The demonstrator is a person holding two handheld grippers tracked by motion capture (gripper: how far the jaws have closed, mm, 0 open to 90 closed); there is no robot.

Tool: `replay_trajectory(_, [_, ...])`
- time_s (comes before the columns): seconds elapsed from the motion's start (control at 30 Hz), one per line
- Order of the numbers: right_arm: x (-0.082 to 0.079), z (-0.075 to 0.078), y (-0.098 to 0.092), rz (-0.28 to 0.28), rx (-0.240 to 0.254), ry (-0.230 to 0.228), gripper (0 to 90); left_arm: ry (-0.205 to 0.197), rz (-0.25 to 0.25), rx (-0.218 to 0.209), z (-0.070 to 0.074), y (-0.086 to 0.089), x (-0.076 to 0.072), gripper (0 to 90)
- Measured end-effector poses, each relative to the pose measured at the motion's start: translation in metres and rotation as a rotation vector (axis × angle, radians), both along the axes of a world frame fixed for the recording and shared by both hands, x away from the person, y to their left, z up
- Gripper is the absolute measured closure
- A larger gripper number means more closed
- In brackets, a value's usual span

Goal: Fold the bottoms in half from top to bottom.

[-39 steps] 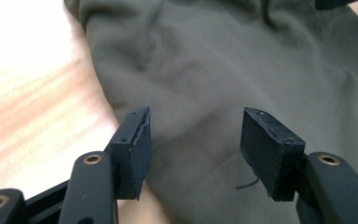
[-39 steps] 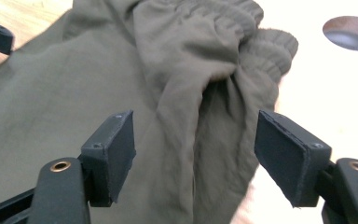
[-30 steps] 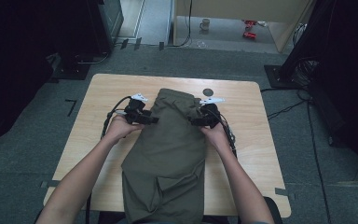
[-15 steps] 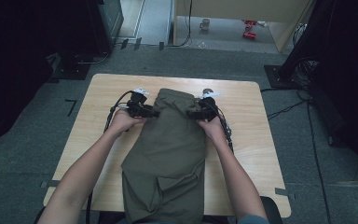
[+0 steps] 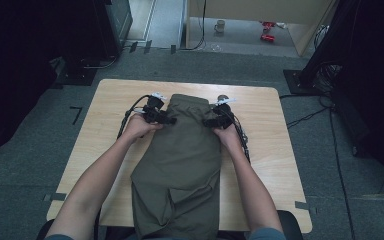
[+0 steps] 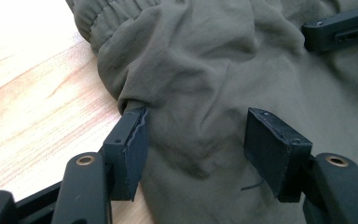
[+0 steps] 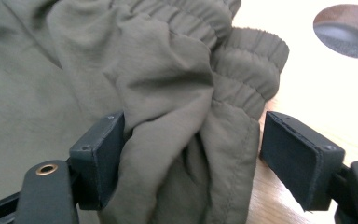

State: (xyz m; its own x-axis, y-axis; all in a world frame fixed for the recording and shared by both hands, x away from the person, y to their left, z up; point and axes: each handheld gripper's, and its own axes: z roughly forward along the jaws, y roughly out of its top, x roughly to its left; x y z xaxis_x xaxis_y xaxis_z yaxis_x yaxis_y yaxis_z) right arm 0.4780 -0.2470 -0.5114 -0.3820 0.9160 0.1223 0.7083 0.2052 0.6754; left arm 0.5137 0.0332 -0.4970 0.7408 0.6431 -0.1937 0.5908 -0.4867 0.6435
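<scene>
Between both open tongs (image 6: 193, 140) (image 7: 191, 154) I have trousers (image 5: 180, 165) bunched at the waistband, so next I close to grip.

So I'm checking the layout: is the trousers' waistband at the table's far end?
Yes, the trousers lie with their waistband toward the far edge.
</scene>
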Motion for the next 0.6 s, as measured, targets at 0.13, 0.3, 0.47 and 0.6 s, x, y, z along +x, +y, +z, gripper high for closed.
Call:
replay_trajectory(0.13, [0.0005, -0.0001, -0.0012, 0.015, -0.022, -0.019, 32.6, 0.009, 0.013, -0.009, -0.0034, -0.002, 0.0015, 39.3])
replay_trajectory(0.3, [0.0001, -0.0011, -0.0002, 0.022, -0.033, -0.043, 42.7, -0.004, 0.012, 0.004, -0.0044, -0.0052, 0.0004, 38.2])
replay_trajectory(0.47, [0.0015, -0.0016, 0.0009, 0.033, -0.009, -0.057, 58.7, -0.005, 0.02, -0.003, -0.0049, -0.0043, -0.0002, 38.8])
replay_trajectory(0.6, [0.0022, -0.0014, 0.0021, 0.042, 0.0, -0.053, 65.4, -0.022, 0.028, 0.006, -0.0053, -0.004, -0.0009, 43.3])
